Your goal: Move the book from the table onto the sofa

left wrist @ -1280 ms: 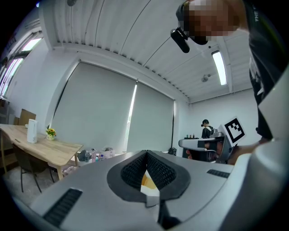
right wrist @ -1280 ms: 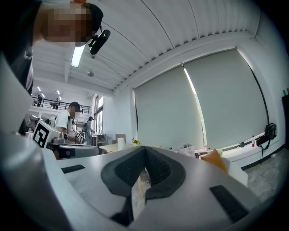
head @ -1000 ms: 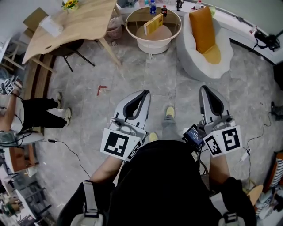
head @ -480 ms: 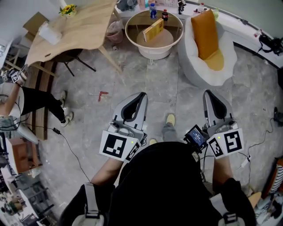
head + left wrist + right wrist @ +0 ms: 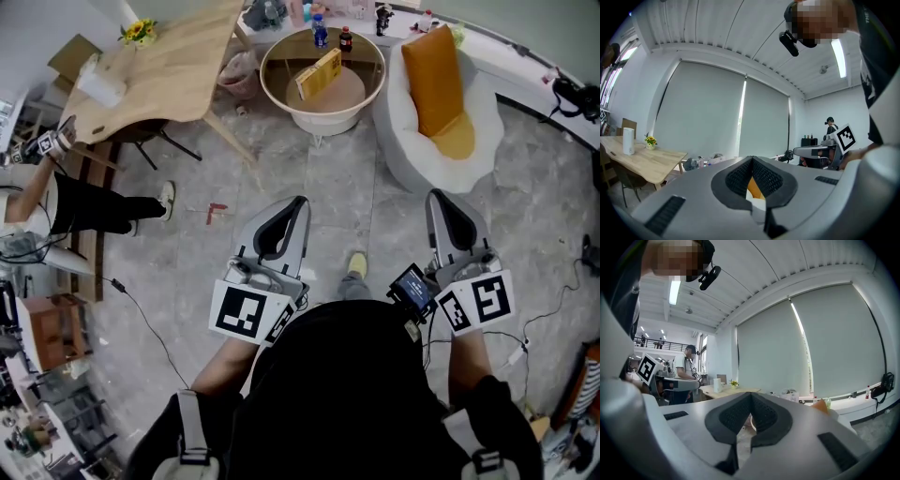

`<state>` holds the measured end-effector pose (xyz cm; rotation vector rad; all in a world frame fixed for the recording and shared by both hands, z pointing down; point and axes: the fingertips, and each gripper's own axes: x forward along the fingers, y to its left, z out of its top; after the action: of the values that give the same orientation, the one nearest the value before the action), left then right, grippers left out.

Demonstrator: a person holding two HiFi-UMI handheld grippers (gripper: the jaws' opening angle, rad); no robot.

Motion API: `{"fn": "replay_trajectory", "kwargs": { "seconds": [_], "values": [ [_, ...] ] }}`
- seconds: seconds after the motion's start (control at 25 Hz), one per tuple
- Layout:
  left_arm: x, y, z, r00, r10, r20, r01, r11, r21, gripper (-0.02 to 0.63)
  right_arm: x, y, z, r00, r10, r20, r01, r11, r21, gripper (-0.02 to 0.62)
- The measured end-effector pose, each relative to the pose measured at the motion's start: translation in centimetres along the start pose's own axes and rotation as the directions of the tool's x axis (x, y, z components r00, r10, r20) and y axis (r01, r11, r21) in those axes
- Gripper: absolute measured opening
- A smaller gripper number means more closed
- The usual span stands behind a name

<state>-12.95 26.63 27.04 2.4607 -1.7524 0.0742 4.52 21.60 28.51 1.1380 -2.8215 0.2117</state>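
- The yellow book (image 5: pixel 319 73) lies at a slant on the round table (image 5: pixel 347 89), far up in the head view and well apart from both grippers.
- Two bottles (image 5: pixel 320 33) stand at the table's far edge, behind the book.
- The white sofa (image 5: pixel 403 141) sits just beside the table on the right, with an orange cushion (image 5: pixel 433 66) propped against its back. No book on it yet.
- Left of the round table stands a long wooden table (image 5: pixel 159 70).
- The left gripper (image 5: pixel 302 200) is held low over the grey floor (image 5: pixel 328 178), jaws pressed together with nothing between them.
- The right gripper (image 5: pixel 436 194) is level with it, aimed toward the sofa, jaws likewise together and empty.
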Motion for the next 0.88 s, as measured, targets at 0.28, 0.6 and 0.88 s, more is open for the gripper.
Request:
{"fn": "replay_trajectory", "kwargs": {
  "seconds": [0.28,0.6,0.88],
  "values": [
    [3.7,-1.0,0.4,1.0,0.007,0.0,-0.007,1.0,0.018,0.009,1.2,-3.1,0.1,1.0,0.027,0.01,-0.027,1.0,0.011,0.006],
    [7.0,-2.1,0.8,1.0,0.003,-0.005,-0.003,1.0,0.031,0.009,2.0,-6.2,0.3,0.999,0.041,0.022,-0.041,0.999,0.029,0.006],
    [8.4,-2.9,1.0,1.0,0.003,-0.011,-0.002,0.999,0.047,0.009,2.7,-7.8,0.4,0.998,0.052,0.03,-0.054,0.998,0.036,0.006]
  ]
}}
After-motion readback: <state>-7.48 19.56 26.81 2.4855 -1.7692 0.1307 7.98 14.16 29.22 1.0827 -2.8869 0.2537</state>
